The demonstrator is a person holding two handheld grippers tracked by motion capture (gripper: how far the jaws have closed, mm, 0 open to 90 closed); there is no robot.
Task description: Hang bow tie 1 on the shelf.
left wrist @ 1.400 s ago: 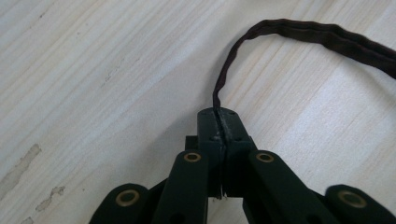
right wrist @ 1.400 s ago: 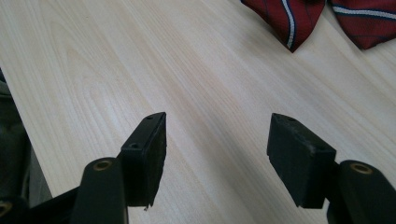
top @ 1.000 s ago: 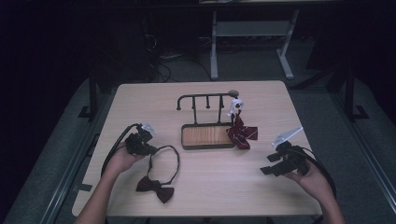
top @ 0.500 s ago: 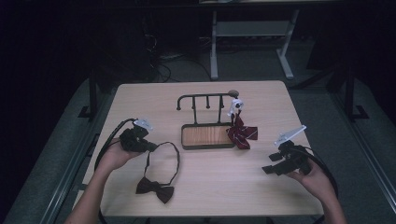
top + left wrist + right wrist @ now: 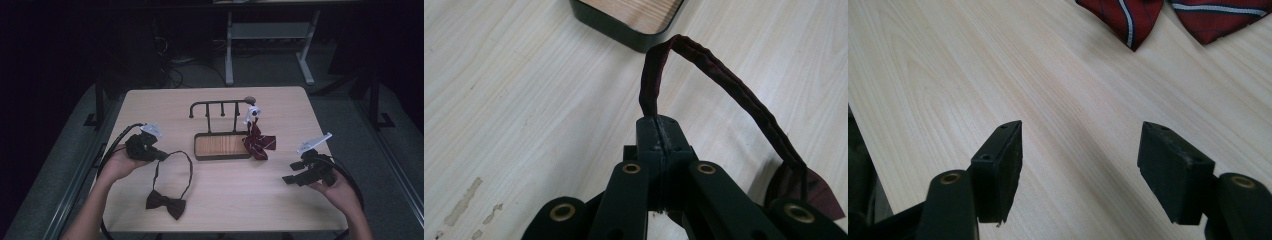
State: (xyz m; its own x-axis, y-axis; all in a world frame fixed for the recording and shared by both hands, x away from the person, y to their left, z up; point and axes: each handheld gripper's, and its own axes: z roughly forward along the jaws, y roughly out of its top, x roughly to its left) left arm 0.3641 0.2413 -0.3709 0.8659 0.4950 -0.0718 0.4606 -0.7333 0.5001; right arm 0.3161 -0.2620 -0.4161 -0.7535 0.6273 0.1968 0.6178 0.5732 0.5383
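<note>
Table holds a rack at centre, a striped tie touching its right end. Left gripper pinches the strap of the dark bow tie at front left. Right gripper, jaws spread, holds nothing above bare table.

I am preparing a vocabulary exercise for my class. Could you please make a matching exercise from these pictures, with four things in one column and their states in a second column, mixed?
Things:
1. left gripper
2. right gripper
3. dark bow tie
4. striped red bow tie

States:
A. hangs from the rack, beside the tray
B. open, holds nothing
C. shut on a strap
D. lies on the table, its strap pinched

Pairs: 1-C, 2-B, 3-D, 4-A
</note>
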